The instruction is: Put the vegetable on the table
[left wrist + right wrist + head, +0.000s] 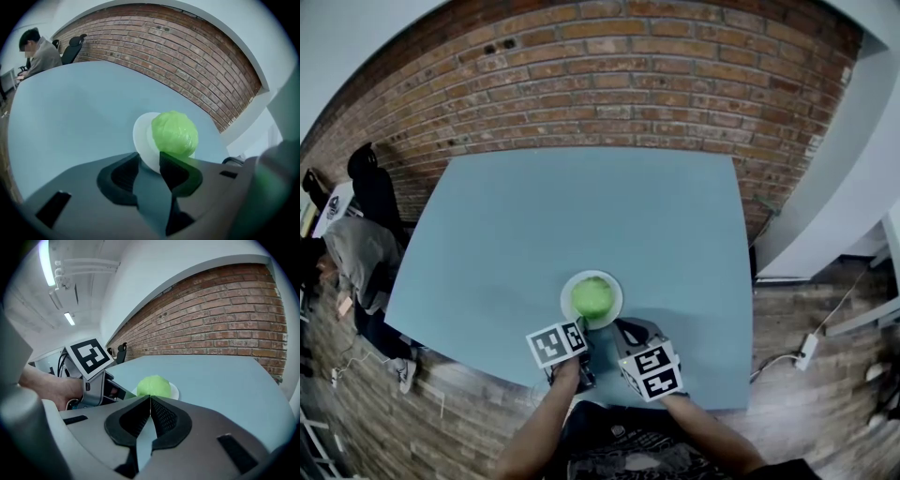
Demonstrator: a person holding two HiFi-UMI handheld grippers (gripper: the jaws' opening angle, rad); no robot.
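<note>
The round green leafy vegetable (174, 132) sits on a small white plate (140, 136) atop the blue table (70, 117), with the left claw (149, 164) gaping at the plate's rim, fit for grasping or releasing, and the right claw (150, 401) closed and empty.

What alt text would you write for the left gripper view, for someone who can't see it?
A green cabbage sits on a white plate on a pale blue table, just beyond the open jaws of the left gripper. Behind are a brick wall and a seated person.

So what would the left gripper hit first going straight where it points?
Probably the near rim of the white plate, straight ahead between the open jaws of the left gripper, with the green vegetable just behind; depth unclear.
</note>
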